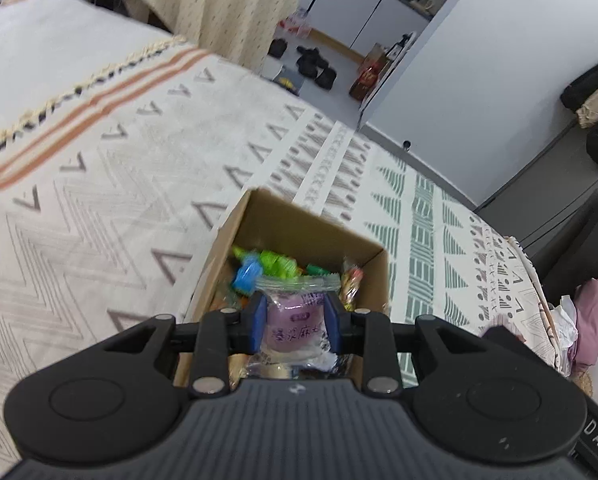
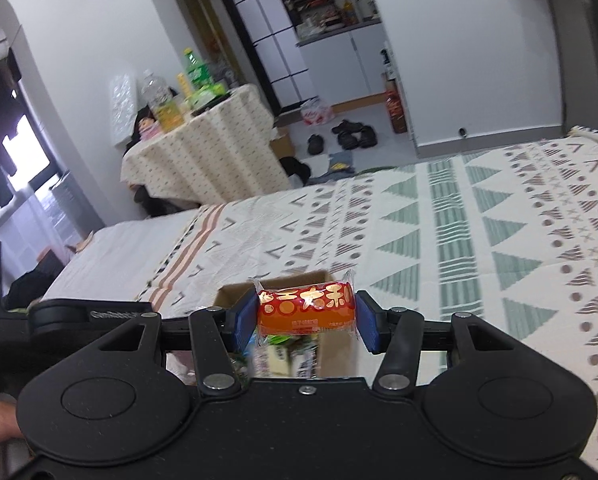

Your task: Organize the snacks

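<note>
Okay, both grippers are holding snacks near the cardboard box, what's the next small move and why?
Probably open the left gripper: its purple snack packet already hangs over the open cardboard box holding other sweets. The right gripper, gripping the red snack packet, can follow.

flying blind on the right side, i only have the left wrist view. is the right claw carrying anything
Observer: Yes, the right claw is shut on an orange snack packet with gold lettering.
Operator: is it anywhere near the box
Observer: The cardboard box sits just behind and below that packet, on the patterned bedspread.
Operator: anything in your view i can't see from here
Observer: A small round table with a dotted cloth stands beyond the bed, with drink bottles on top.
</note>
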The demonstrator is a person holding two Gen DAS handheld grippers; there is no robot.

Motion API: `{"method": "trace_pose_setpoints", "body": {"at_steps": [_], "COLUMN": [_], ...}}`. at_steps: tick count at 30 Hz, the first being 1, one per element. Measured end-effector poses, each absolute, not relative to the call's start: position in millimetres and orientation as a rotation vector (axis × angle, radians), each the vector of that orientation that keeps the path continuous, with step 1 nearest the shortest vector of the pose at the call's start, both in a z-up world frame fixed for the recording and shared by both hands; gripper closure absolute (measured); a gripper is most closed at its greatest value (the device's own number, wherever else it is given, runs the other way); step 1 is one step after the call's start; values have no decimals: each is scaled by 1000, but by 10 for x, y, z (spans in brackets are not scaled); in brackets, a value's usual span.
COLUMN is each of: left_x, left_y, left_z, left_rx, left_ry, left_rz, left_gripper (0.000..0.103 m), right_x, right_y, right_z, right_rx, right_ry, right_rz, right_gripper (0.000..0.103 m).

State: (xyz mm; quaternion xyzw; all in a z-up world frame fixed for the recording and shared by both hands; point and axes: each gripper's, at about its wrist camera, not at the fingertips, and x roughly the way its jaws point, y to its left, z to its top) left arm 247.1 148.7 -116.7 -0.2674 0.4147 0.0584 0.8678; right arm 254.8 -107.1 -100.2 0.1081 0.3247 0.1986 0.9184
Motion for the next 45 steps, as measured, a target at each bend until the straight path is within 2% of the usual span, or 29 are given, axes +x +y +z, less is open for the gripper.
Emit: {"method": "trace_pose_setpoints", "body": {"at_steps": [7, 12, 14, 18, 20, 26, 37, 40, 45], "left_x": [2316, 2234, 2214, 2153, 2119, 2006, 1756, 1673, 1545], "left_y": [1559, 1583, 1590, 1607, 1617, 1578, 1222, 1113, 967], "left_z": [-1196, -1133, -1106, -1040, -1000, -824, -479, -378, -240], "left_rx": [-579, -574, -570, -554, -549, -528, -397, -376, -360], "left_ry": [879, 864, 861, 857, 860, 861, 902, 898, 884], "left_rz": [140, 158, 165, 204, 227, 223, 163, 146, 123], "left_gripper": [73, 65, 50, 32, 23, 13, 5, 1, 0], "right_x": [2539, 2523, 2514, 2480, 2443, 2299, 2000, 1916, 1754], "right_y": [-869, -803, -798, -843, -894, -1136, -1519, -1621, -1796], "right_z": [-1117, -1170, -1155, -1055, -987, -819, -602, -535, -429], "right_rx": [219, 243, 264, 292, 287, 296, 299, 304, 311], "right_ry": [707, 730, 729, 710, 700, 686, 682, 677, 661], "right_rz": [425, 432, 439, 440, 424, 389, 375, 375, 373], "right_gripper": [53, 51, 47, 33, 32, 32, 24, 20, 9]}}
